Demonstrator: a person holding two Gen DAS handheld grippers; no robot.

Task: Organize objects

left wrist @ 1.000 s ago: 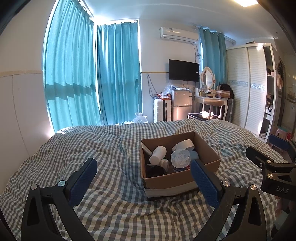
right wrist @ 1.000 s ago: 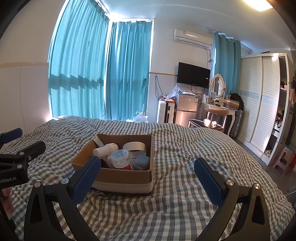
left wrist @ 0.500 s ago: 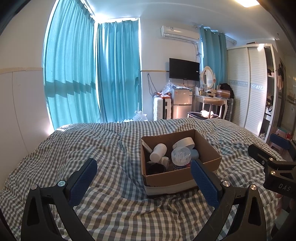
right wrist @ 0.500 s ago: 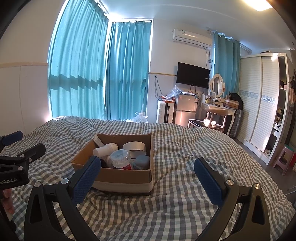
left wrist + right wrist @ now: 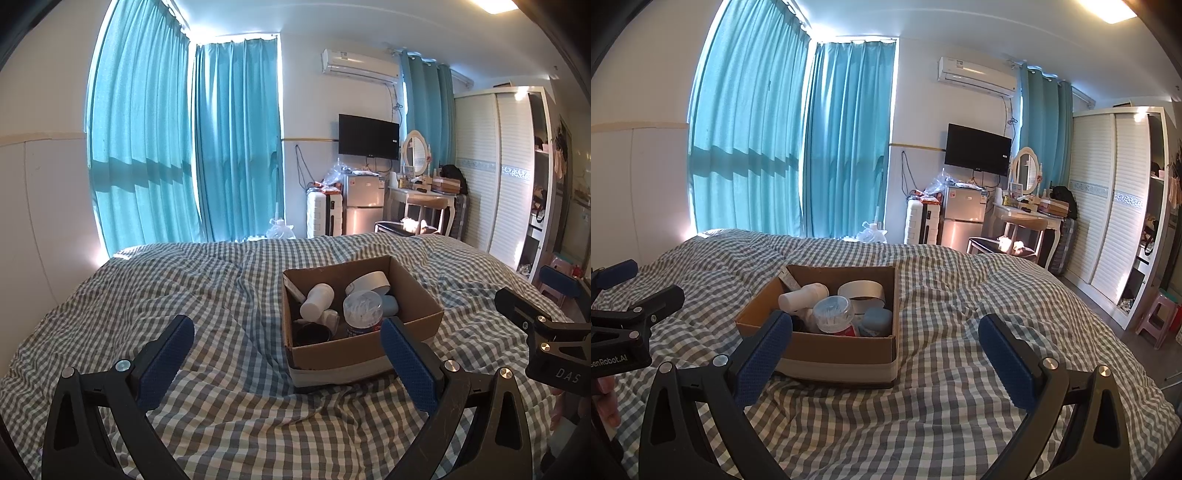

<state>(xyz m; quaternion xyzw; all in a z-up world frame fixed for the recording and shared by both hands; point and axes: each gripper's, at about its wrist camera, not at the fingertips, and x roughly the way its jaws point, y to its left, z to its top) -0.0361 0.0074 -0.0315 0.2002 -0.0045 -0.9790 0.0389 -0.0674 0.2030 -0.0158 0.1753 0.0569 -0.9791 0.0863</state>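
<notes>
**Left wrist view: both grippers wide open over the bed, box of small items ahead**

Left wrist view showed the left gripper (image 5: 286, 345) with its blue-padded fingers spread wide and nothing between them, hovering above a bed (image 5: 207, 295) covered in a grey-and-white checked quilt. A cardboard box (image 5: 360, 349) sat on the quilt just beyond the gripper, to the right of centre, its near right corner partly hidden behind the right-hand finger. Inside the box lay a white bottle (image 5: 317, 301) on its side at the left, a clear tub with a round lid (image 5: 362, 308) near the front, a roll of tape (image 5: 369, 282) at the far side and a pale blue jar (image 5: 389, 304) beside the tub.

In the right wrist view the right gripper (image 5: 884, 347) was likewise fully open and empty. There the box (image 5: 834, 350) stood to the left of centre, with the left-hand finger overlapping its near left corner. The bottle (image 5: 803, 295), tub (image 5: 833, 314), tape (image 5: 862, 291) and jar (image 5: 875, 321) were all visible inside. Each gripper appeared at the edge of the other's view. Teal curtains (image 5: 790, 147) hung along the far wall.
</notes>
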